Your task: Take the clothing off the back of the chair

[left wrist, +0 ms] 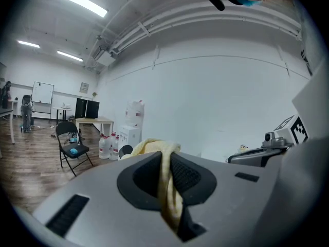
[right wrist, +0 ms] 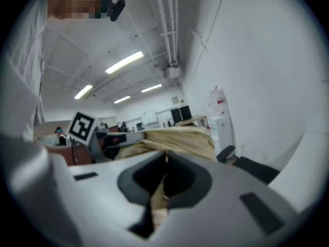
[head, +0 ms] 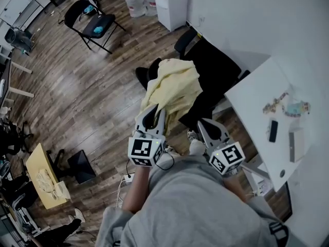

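1. Your left gripper (head: 153, 113) was clamped on the pale yellow garment (head: 172, 89). In the left gripper view, a rolled fold of that cloth (left wrist: 167, 189) ran between the closed pads of the gripper (left wrist: 166, 162).
2. Your right gripper (head: 204, 123) was also closed on the garment. In the right gripper view its tips (right wrist: 165, 161) met almost completely, with a thin strip of the yellow fabric (right wrist: 157, 194) pinched lower down between them.
3. The garment lay bunched over the back of the black office chair (head: 218, 66). Its lower edge hung toward your two grippers, and the bulk of it (right wrist: 180, 138) sat just beyond the right gripper's tips.
4. The two grippers sat side by side in front of you, near each other but apart, both pointing toward the chair.
5. The office chair stood on the wood floor (head: 87, 96) beside the corner of the white table (head: 257, 99). The table carried a dark handset-shaped item (head: 273, 131) and some small trinkets (head: 282, 106).
6. A black folding chair (head: 92, 19) with a blue object on its seat stood well away across the room. Water jugs (head: 136, 1) were grouped on the floor by the far wall.
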A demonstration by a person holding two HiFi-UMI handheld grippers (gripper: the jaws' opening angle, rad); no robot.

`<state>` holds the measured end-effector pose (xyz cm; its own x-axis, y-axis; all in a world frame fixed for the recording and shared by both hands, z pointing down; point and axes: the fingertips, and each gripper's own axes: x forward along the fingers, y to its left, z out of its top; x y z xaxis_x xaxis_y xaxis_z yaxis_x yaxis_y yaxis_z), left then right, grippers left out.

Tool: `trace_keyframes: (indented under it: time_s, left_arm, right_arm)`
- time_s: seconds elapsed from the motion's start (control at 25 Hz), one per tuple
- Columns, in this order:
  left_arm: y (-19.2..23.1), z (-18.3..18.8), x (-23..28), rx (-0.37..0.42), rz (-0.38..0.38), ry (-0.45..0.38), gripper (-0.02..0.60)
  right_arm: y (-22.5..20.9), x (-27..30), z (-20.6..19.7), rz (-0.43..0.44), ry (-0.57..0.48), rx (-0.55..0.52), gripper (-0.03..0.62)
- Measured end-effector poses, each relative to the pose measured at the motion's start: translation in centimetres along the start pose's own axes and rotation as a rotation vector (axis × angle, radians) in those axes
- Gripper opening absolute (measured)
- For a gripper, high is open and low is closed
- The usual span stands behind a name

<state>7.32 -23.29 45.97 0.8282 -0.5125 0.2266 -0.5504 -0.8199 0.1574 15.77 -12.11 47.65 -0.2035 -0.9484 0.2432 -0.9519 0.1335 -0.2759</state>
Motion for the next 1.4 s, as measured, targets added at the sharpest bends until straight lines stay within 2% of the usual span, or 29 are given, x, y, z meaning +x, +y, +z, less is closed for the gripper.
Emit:
trace_keyframes:
  time_s: [0.72, 1.4]
  left_arm:
    - [-0.3, -0.7, -3.8, 0.014, -0.012, -0.015, 0.064]
    - [-0.5, -1.0, -6.8, 0.014, 0.017, -0.035, 0.064]
  right_arm:
    - [3.5, -1.1, -1.9, 0.01, -0.006, 0.004, 0.035]
    - [5.6, -2.3, -2.6, 0.04, -0.007, -0.016, 0.035]
